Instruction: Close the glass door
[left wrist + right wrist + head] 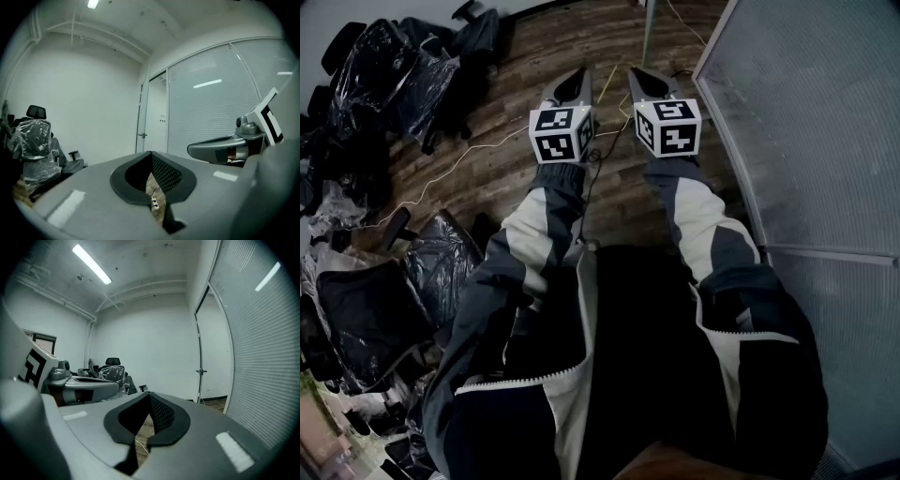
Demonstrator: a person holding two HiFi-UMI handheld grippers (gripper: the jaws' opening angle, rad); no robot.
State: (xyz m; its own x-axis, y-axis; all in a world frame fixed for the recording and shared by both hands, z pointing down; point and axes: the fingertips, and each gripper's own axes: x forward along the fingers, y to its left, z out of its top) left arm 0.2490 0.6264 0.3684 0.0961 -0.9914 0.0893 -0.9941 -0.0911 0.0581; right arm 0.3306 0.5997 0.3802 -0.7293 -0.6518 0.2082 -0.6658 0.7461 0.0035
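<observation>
While the person stood on the wood-plank floor (511, 155) beside the ribbed glass partition (811, 112), both grippers were held out in front, side by side and near each other without touching.

Left gripper (579, 77): pointing level, marker cube (561, 134) on top. Its own view showed the jaws pressed together at the tips, with nothing between them and only floor visible through the gap behind the pads.

Right gripper (636, 73): tipped slightly downward, marker cube (667, 127) on top. Its jaws were likewise pressed together and empty.

Glass door (200, 352): ahead of both grippers, at the far end of the partition and on its line. It appeared as a thin upright edge with a handle (201, 371) at mid-height. The left gripper view showed the same edge (142, 117), with a white wall behind it. The door was well apart from both grippers, and neither touched it. How far it stood open could not be judged.

Surroundings: several office chairs wrapped in plastic film (389, 80) stood to the person's left. A white cable (459, 173) lay across the floor, and a ceiling light strip (91, 263) was lit overhead. The person's grey-and-white sleeves (539, 220) reached forward to the grippers.
</observation>
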